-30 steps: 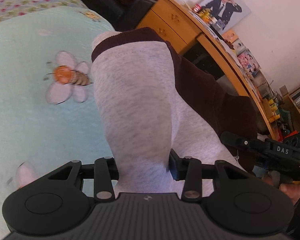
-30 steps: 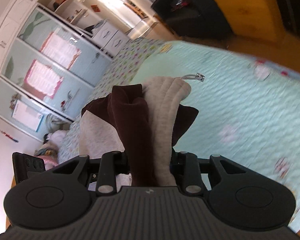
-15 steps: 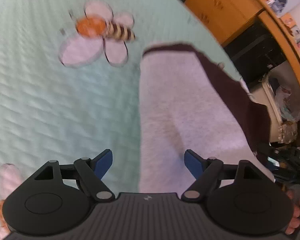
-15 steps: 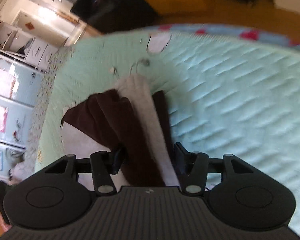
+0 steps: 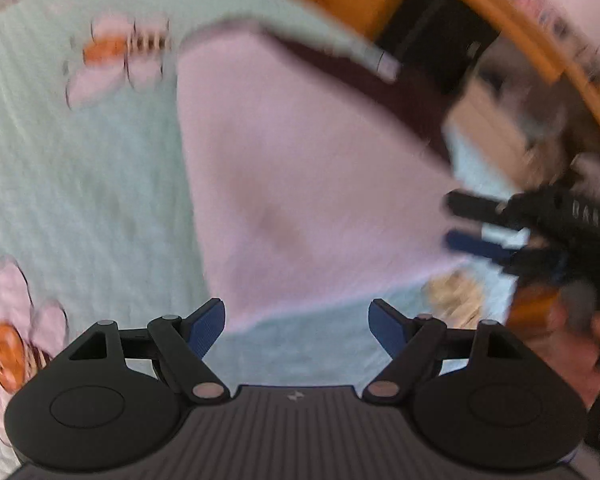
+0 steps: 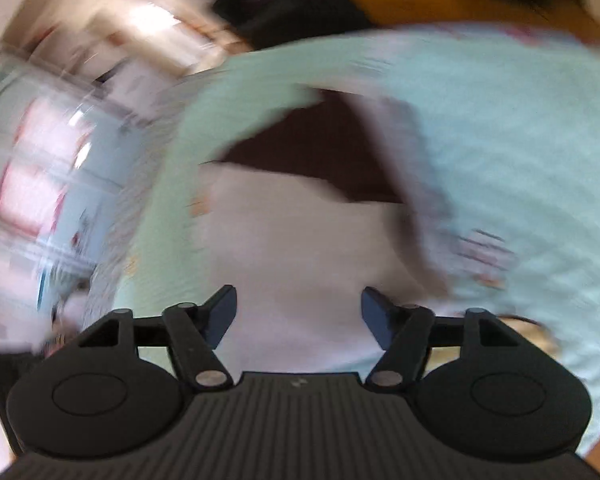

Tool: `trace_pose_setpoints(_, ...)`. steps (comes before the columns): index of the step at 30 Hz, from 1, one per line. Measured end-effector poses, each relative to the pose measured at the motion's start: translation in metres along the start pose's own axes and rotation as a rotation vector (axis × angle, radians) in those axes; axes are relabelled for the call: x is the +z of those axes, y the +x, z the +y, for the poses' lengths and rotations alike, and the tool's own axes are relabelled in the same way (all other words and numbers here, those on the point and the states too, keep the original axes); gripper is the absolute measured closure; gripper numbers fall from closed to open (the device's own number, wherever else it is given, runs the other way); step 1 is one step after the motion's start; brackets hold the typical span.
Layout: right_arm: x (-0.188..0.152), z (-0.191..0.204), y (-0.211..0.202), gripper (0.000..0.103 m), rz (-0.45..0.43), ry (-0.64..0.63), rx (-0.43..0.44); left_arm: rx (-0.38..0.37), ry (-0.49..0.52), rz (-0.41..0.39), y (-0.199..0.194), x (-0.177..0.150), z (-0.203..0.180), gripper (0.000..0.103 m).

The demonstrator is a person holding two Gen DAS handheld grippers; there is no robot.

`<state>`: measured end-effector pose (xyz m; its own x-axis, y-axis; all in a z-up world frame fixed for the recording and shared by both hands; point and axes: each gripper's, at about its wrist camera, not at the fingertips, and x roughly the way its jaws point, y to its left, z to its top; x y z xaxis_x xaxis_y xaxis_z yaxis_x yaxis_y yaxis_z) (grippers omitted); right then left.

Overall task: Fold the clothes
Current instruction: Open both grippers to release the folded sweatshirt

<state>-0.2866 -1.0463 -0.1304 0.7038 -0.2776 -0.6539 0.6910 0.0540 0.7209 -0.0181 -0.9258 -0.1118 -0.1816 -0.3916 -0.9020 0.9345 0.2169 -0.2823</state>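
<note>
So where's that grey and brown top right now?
The top lies flat on the mint quilt, ahead of both open grippers, right of the bee print.

Bed surface: pale mint quilted bedspread (image 5: pixel 80 200), stitched in fine ridges, printed with pink-winged bees with orange bodies (image 5: pixel 116 60). Lying flat directly on it: a light grey garment with dark brown trim (image 5: pixel 300 168), spread out near the edge. Both views blurred; finer detail not readable.

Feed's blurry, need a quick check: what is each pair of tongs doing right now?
Left tongs: open, holding nothing, just short of the sweatshirt.
Right tongs: open over the sweatshirt, not gripping.
</note>
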Motion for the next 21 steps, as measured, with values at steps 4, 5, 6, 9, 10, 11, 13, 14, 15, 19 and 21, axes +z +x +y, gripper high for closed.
trace_pose_setpoints(4, 0.0, -0.026, -0.028, 0.066, -0.027, 0.105, 0.046, -0.013, -0.117, 0.018, -0.004, -0.008, 0.015, 0.034)
trace_pose_setpoints(5, -0.001, -0.013, -0.039, 0.062, -0.045, 0.06, 0.074, -0.02, -0.105, -0.006, -0.012, -0.006, 0.011, 0.033)
trace_pose_setpoints(6, -0.003, -0.002, -0.045, 0.051, -0.059, 0.028, 0.098, -0.027, -0.094, -0.029, -0.02, -0.004, 0.008, 0.032)
trace_pose_setpoints(9, 0.003, 0.021, -0.039, 0.036, -0.11, -0.015, 0.149, -0.038, -0.047, -0.092, -0.037, 0.008, -0.004, 0.031)
trace_pose_setpoints(10, 0.007, 0.023, -0.031, 0.036, -0.119, -0.015, 0.156, -0.032, -0.027, -0.103, -0.035, 0.014, -0.009, 0.03)
trace_pose_setpoints(11, 0.013, 0.02, -0.019, 0.036, -0.114, -0.005, 0.15, -0.027, -0.007, -0.114, -0.033, 0.021, -0.013, 0.029)
trace_pose_setpoints(13, 0.025, 0.008, 0.003, 0.04, -0.089, 0.016, 0.072, -0.001, 0.018, -0.085, -0.014, 0.029, -0.017, 0.026)
trace_pose_setpoints(14, 0.028, 0.0, 0.009, 0.045, -0.071, 0.024, 0.018, 0.015, 0.026, -0.057, -0.001, 0.032, -0.018, 0.026)
trace_pose_setpoints(15, 0.029, -0.003, 0.01, 0.054, -0.061, 0.014, -0.028, 0.035, 0.027, -0.031, 0.009, 0.033, -0.017, 0.027)
trace_pose_setpoints(19, 0.027, 0.021, -0.016, 0.041, -0.083, -0.148, -0.174, 0.14, -0.038, 0.063, 0.018, 0.023, -0.01, 0.036)
trace_pose_setpoints(21, 0.025, 0.049, -0.027, 0.038, -0.091, -0.24, -0.325, 0.155, -0.051, 0.054, 0.001, 0.023, -0.015, 0.035)
